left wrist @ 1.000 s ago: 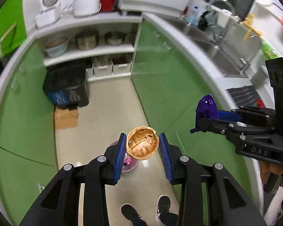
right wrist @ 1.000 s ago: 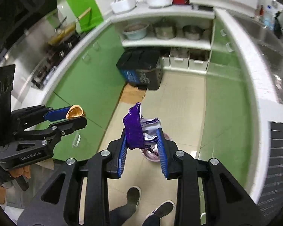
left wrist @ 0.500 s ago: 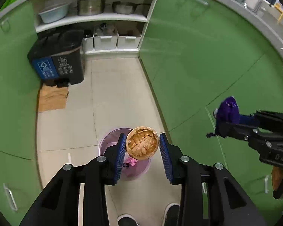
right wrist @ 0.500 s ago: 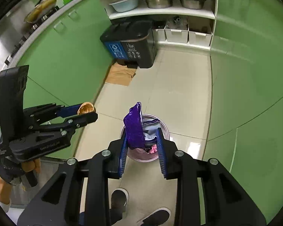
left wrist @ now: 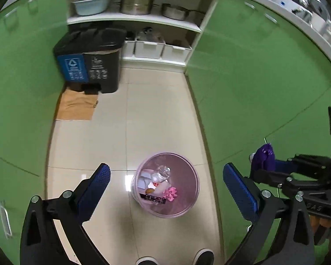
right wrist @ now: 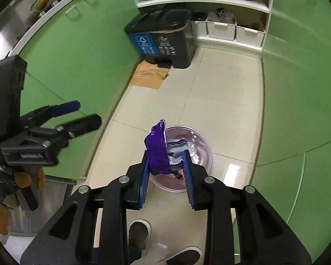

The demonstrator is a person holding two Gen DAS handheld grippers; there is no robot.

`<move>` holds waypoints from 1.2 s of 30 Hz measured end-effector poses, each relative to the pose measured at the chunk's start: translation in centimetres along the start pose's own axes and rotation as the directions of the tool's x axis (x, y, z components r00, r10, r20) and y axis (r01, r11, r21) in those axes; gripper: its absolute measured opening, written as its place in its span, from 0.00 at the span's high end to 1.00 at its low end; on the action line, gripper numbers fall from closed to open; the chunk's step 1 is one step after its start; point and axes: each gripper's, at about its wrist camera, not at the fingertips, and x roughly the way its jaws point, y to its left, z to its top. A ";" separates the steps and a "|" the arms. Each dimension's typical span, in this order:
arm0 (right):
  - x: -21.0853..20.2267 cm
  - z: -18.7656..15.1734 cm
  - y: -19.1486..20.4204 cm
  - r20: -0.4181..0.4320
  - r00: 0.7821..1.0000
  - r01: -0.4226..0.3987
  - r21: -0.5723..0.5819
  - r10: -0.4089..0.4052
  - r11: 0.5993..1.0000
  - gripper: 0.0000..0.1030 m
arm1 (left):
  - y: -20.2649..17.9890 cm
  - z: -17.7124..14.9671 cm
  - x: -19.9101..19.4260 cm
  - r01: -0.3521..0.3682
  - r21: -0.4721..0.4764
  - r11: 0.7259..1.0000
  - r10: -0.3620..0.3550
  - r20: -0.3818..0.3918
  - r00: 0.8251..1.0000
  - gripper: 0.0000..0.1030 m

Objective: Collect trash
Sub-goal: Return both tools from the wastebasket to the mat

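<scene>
Left gripper (left wrist: 166, 184) spread wide and empty, blue pads (left wrist: 99, 181) far apart, hovering above a pink wastebasket (left wrist: 193, 191) that stands on the pale tiled floor (left wrist: 156, 119). Inside the basket: a clear crumpled plastic bottle (left wrist: 162, 173), a pink scrap (left wrist: 171, 194), a dark wrapper (left wrist: 153, 198), white paper and a small brown piece (left wrist: 149, 190) — all lying loose at the bottom.

Right gripper (right wrist: 166, 174) clenched on a purple wrapper (right wrist: 157, 152), pinched between the blue pads (right wrist: 143, 183) with its crumpled top sticking up and a pale inner layer showing on the right side. Held in the air over the near rim of the same wastebasket (right wrist: 204, 148), not inside it. Seen too from the left wrist view, off to the right of the basket and well apart from it — purple wrapper (left wrist: 263, 160) gripped at the fingertips.

Further back, against the green cabinets (left wrist: 253, 77): a black two-compartment bin (left wrist: 92, 61) with a blue label, closed, and a flat sheet of cardboard (left wrist: 76, 107) on the floor before it. White storage boxes (left wrist: 156, 49) on the lowest shelf, pots (left wrist: 136, 2) and a basin (left wrist: 91, 4) on the one above. Dark shoes (right wrist: 138, 231) at the bottom edge.
</scene>
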 end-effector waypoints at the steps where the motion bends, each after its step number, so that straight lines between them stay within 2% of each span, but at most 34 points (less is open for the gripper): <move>1: 0.4 0.2 0.3 -0.004 1.000 -0.008 -0.007 0.008 1.000 0.72 | 0.5 0.0 -0.5 -0.005 -0.012 1.000 0.005 0.008 1.000 0.05; 4: 1.1 0.6 1.2 -0.009 1.000 -0.019 -0.031 0.019 0.999 0.72 | 1.4 0.1 -1.4 -0.006 -0.040 0.999 0.007 0.022 1.000 0.05; 6: 1.3 0.9 1.3 -0.003 1.000 -0.011 -0.040 0.011 0.999 0.68 | 1.9 0.0 -2.0 -0.008 -0.049 0.999 0.009 0.032 0.999 0.05; 7: 1.5 1.1 1.3 -0.002 1.000 -0.005 -0.038 0.005 0.999 0.49 | 1.9 0.1 -2.0 -0.010 -0.050 0.999 0.012 0.035 0.999 0.05; 8: 1.5 1.1 1.2 0.000 1.000 -0.005 -0.032 0.006 0.999 0.15 | 2.0 0.1 -2.1 -0.011 -0.051 0.999 0.013 0.038 0.999 0.05; 9: 1.5 1.2 1.1 0.009 1.000 -0.009 -0.029 0.009 1.000 0.05 | 2.0 0.1 -2.3 -0.011 -0.052 0.999 0.013 0.041 0.999 0.05; 17: 0.3 0.8 0.0 0.004 0.999 0.036 0.016 -0.036 0.999 0.03 | 0.6 0.3 -3.4 -0.002 -0.028 1.000 0.003 0.044 0.999 0.05; 24: -4.4 0.4 0.0 0.018 0.998 0.064 0.060 -0.065 0.996 0.03 | -2.3 0.8 -6.6 0.008 0.012 1.000 -0.009 0.024 1.000 0.05; 30: -14.5 0.2 0.6 0.027 0.996 0.085 0.126 -0.089 0.988 0.03 | -7.5 2.6 -14.3 0.028 0.066 0.997 -0.028 -0.010 1.000 0.05; 36: -27.3 -0.5 0.4 0.041 0.991 0.116 0.212 -0.127 0.970 0.03 | -13.9 5.1 -23.1 0.063 0.145 0.987 -0.057 -0.048 0.997 0.05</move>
